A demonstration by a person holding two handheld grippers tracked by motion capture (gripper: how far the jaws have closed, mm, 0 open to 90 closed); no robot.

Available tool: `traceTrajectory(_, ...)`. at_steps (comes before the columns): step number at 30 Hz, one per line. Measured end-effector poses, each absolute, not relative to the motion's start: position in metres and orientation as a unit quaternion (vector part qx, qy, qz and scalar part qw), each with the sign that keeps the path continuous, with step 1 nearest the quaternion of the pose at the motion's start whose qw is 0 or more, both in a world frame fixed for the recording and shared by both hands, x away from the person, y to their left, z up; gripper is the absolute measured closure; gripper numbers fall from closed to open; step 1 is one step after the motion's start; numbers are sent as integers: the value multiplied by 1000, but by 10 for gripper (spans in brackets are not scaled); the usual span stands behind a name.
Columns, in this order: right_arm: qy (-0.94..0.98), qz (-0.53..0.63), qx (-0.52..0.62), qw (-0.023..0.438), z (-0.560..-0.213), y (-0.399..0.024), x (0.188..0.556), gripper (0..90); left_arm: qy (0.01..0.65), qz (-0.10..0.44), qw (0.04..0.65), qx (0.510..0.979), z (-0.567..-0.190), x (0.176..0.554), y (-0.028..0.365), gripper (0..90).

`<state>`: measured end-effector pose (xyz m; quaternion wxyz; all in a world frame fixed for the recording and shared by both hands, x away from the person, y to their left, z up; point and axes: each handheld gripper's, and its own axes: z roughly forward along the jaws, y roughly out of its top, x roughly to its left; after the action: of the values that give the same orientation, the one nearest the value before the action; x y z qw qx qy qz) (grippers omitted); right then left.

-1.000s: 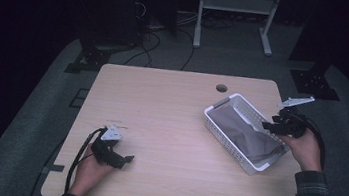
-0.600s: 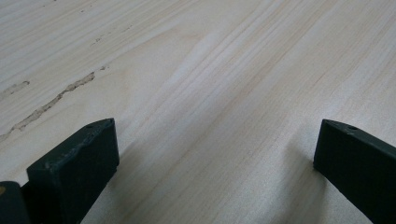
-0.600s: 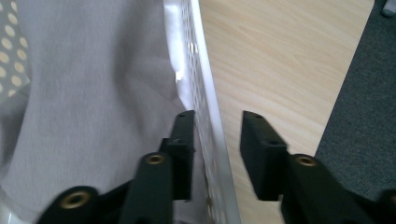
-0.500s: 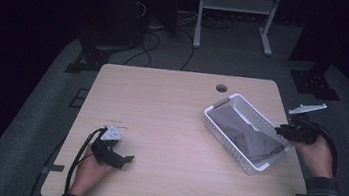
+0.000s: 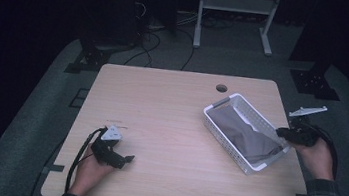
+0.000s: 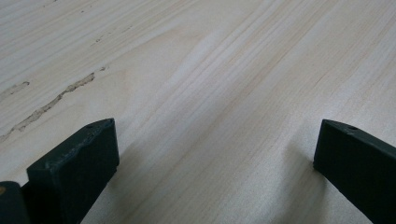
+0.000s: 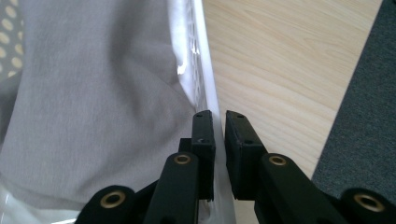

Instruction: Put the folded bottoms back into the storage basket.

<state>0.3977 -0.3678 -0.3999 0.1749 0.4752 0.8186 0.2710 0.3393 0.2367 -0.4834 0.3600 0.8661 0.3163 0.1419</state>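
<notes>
Right now the right gripper point(image 7: 218, 122) has its jaws closed on the basket point(image 5: 222, 106) wall, one jaw inside against the grey cloth point(image 7: 88, 98) and one outside over the table point(image 7: 280, 56); they have just been closing, with that white rim between them. Seen from the high view, this right gripper point(image 5: 285, 134) meets the basket at its near right corner, close to the table's right edge, and the cloth point(image 5: 243, 134) lies loose along the basket's floor. The left gripper point(image 6: 215, 154) has its jaws wide apart with nothing between them, just bare pale wood grain with a darker streak at the left. From above, the left gripper point(image 5: 127, 159) rests low on the table's front left part, well apart from the basket, jaws pointing toward the right. The table point(image 5: 161, 106) is light wood with a round cable hole near its far edge; it stands on grey carpet in a dark room, with cables and a white frame's legs on the floor behind. The right hand point(image 5: 313, 158) comes in from the lower right, plaid sleeve showing, wrist just off the table edge; the left hand point(image 5: 89, 168) lies at the front edge, a cable looping beside it.
</notes>
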Motion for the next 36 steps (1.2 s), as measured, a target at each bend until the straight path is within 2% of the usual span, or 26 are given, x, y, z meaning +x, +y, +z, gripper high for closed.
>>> traceTrajectory(8,828,277,459,165,-400,-350,391,829,316,142,360,866,-483,339,237,0)
traceTrajectory(25,843,301,424,140,-395,-316,377,794,316,142,359,867,-483,339,237,0)
traceTrajectory(32,838,299,432,150,-390,-327,374,878,316,141,359,867,-483,339,237,0)
traceTrajectory(36,844,294,427,141,-397,-332,371,890,316,142,359,867,-483,339,237,0)
